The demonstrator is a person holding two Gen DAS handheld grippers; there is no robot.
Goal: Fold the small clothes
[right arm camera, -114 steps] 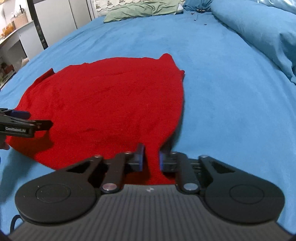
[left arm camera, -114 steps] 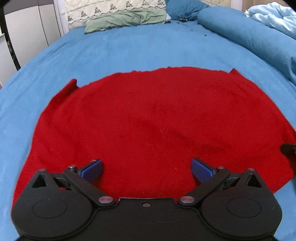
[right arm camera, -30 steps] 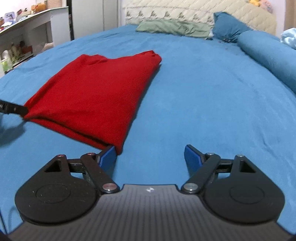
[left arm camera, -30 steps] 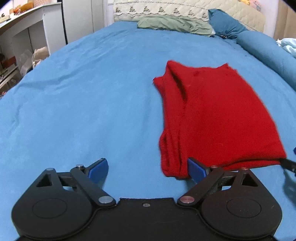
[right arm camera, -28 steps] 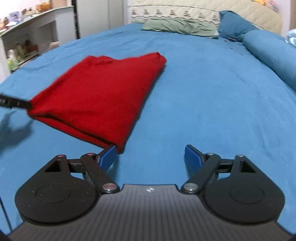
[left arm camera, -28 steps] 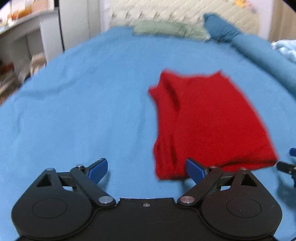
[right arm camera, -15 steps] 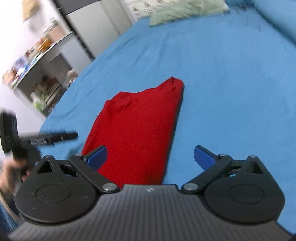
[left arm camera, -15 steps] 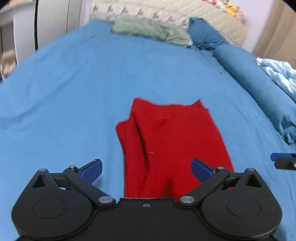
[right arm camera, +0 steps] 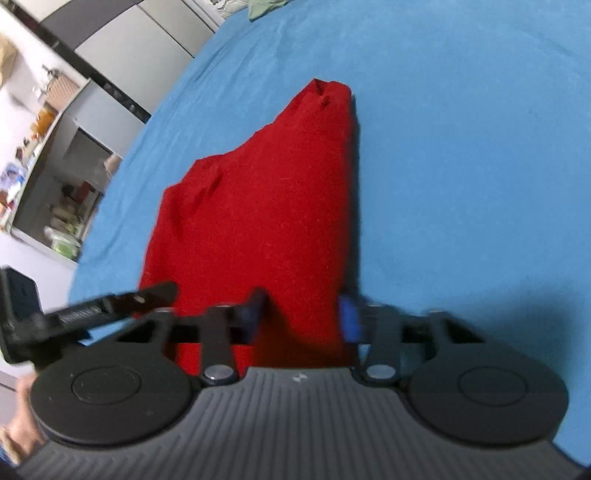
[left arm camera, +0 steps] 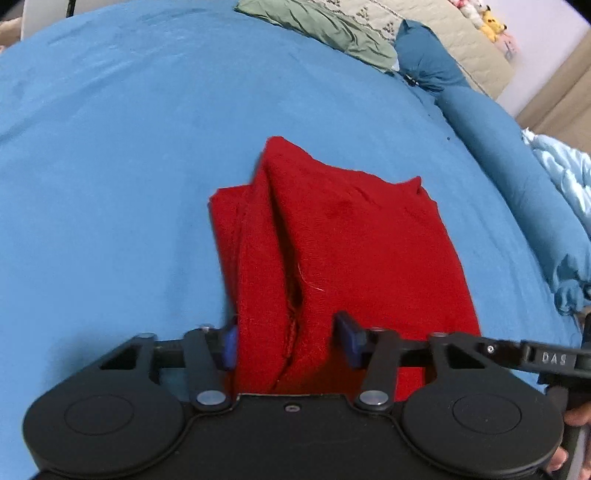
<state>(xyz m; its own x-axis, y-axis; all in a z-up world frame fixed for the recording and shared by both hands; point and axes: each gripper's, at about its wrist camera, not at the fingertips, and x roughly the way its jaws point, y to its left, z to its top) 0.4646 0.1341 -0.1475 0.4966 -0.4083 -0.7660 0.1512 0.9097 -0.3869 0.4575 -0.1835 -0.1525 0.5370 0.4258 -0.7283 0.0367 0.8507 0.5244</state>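
The red garment (left arm camera: 354, 251) is lying folded into a long, narrow stack on the blue bed (left arm camera: 110, 166), running from the near edge of both views away toward the far end. In the left wrist view a raised ridge of cloth is running lengthwise along its left part, with stacked layer edges showing beside it. In the right wrist view (right arm camera: 266, 206) the far end is tapering to a rumpled point.

My left gripper (left arm camera: 288, 341) is sitting at the near left corner of the garment, its blue-padded fingers (left arm camera: 349, 338) partly spread with the thick layered edge lying between them; the left pad is right against the cloth, the right one is over it. My right gripper (right arm camera: 301, 314) is at the near right corner, fingers likewise partly spread on either side of the cloth's right edge. This view is blurred, so I cannot tell whether either pad is pressing.

A green pillow (left arm camera: 317, 29) and a dark blue one (left arm camera: 428, 62) are lying at the far end of the bed. A long blue bolster (left arm camera: 524, 184) is stretching along the right side. Shelving (right arm camera: 48, 184) is standing left of the bed.
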